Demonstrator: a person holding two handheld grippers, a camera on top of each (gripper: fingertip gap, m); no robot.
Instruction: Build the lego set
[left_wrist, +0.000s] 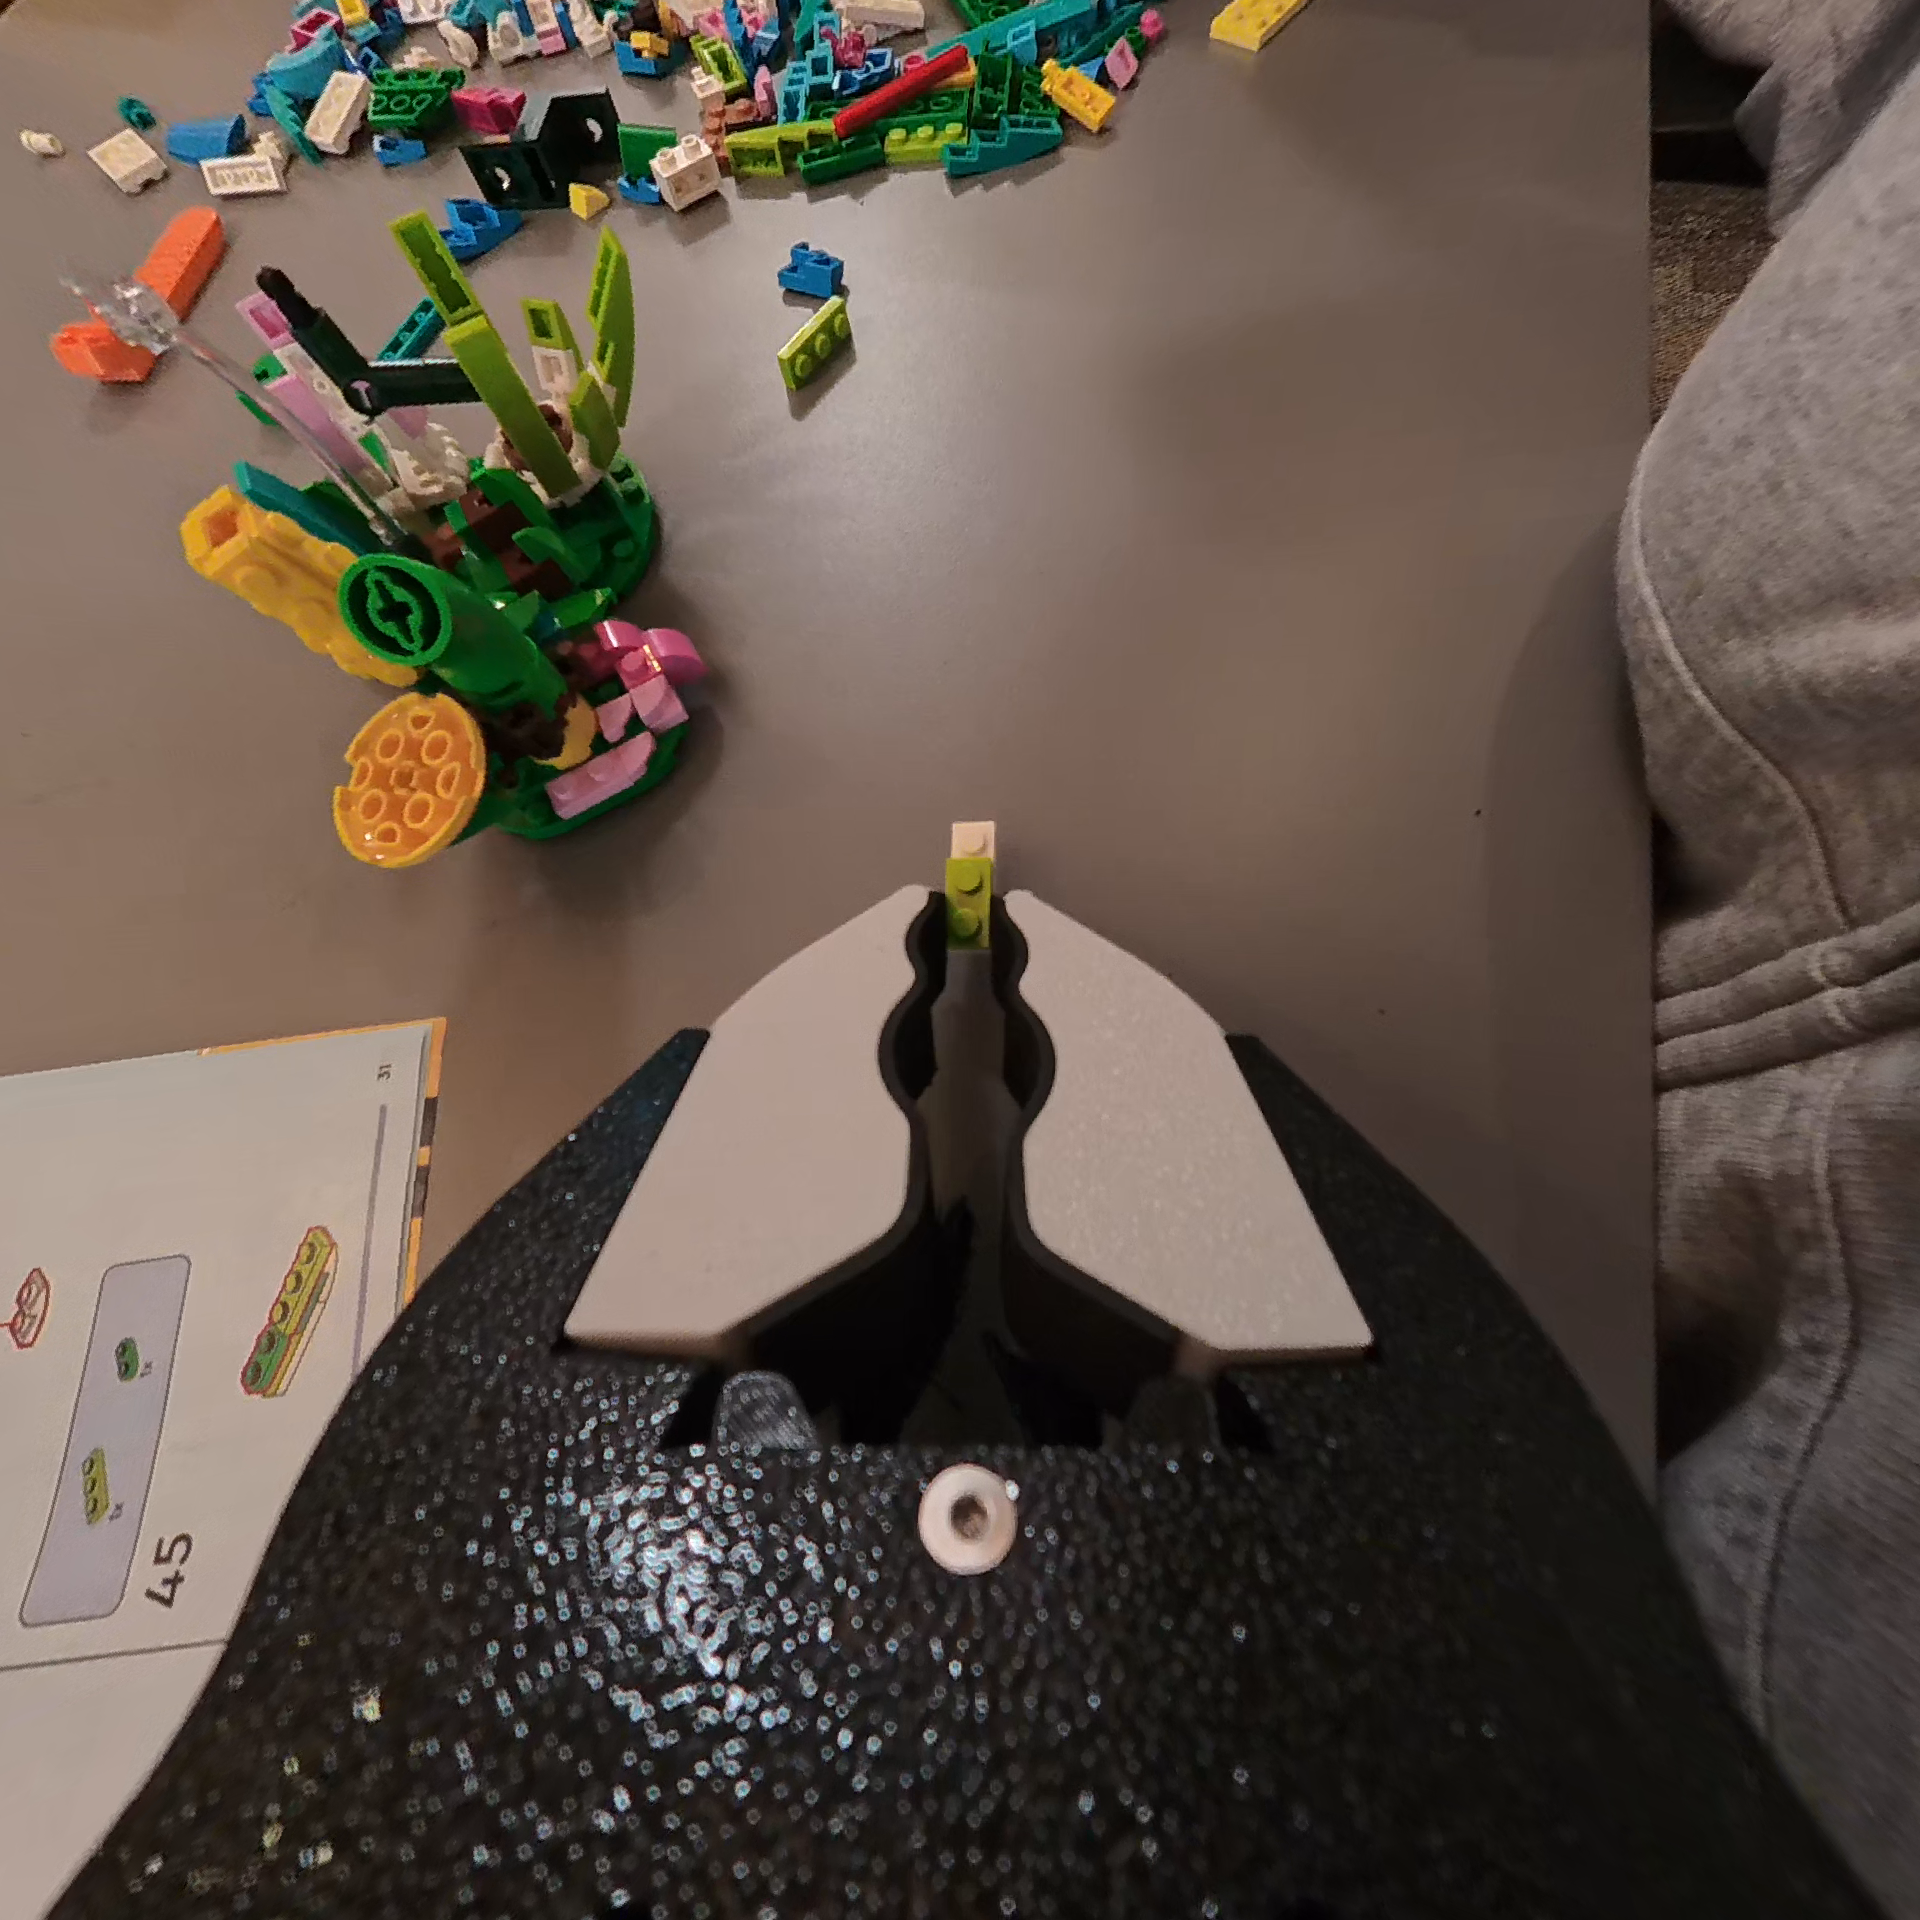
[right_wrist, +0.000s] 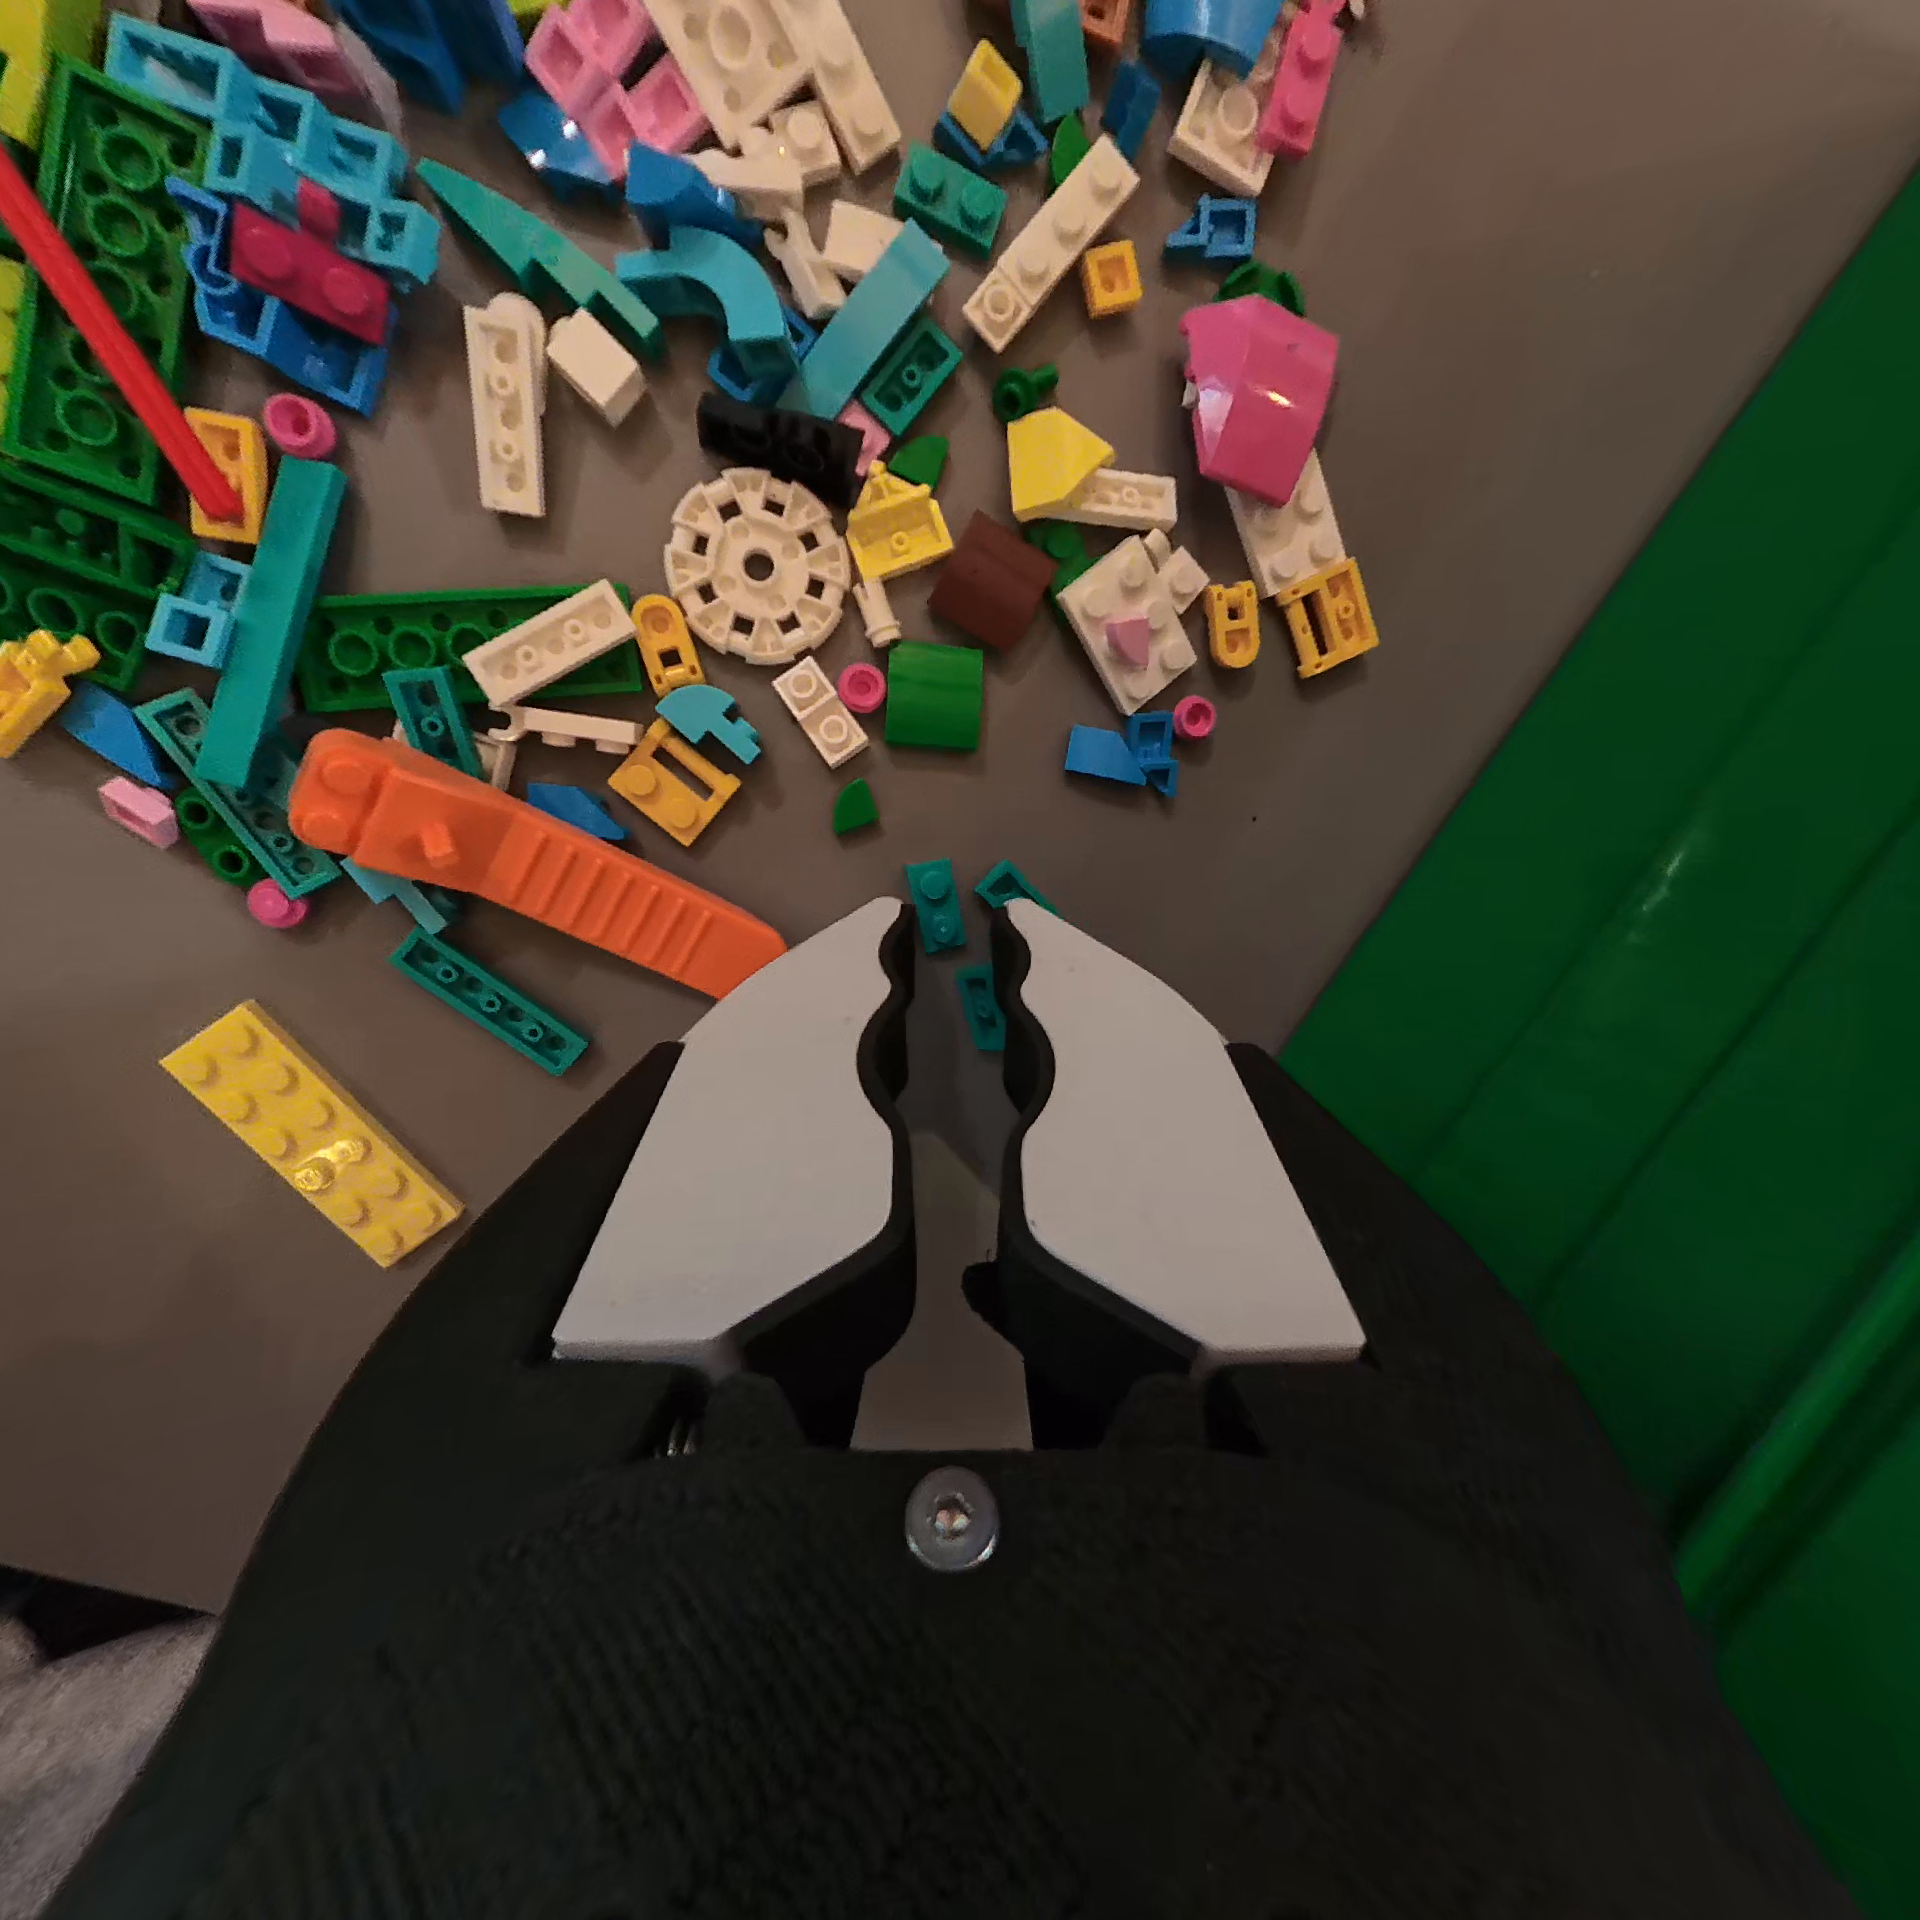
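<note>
My left gripper (left_wrist: 971, 914) is shut on a small lime plate (left_wrist: 968, 902) with a white piece (left_wrist: 974, 837) at its far end, held above the grey table (left_wrist: 1195, 520). The partly built plant model (left_wrist: 447, 582), with green leaves and yellow and pink flowers, stands to the left of it. My right gripper (right_wrist: 954, 920) is narrowly open, low over several small teal plates (right_wrist: 935, 906). One of them shows between the fingertips, and I cannot tell whether the jaws touch it. Loose bricks (right_wrist: 727, 416) spread ahead of the right gripper.
An open instruction booklet (left_wrist: 208, 1299) lies at the near left. An orange brick separator (right_wrist: 520, 862) and a yellow plate (right_wrist: 312, 1132) lie left of the right gripper. A green plastic bin (right_wrist: 1662, 935) borders the right. A person's grey clothing (left_wrist: 1787, 727) sits past the table edge. The grippers' ends are close to 40 cm from one another. My left tips are about 30 cm from the orange brick separator (right_wrist: 520, 862), my right tips only 6 cm.
</note>
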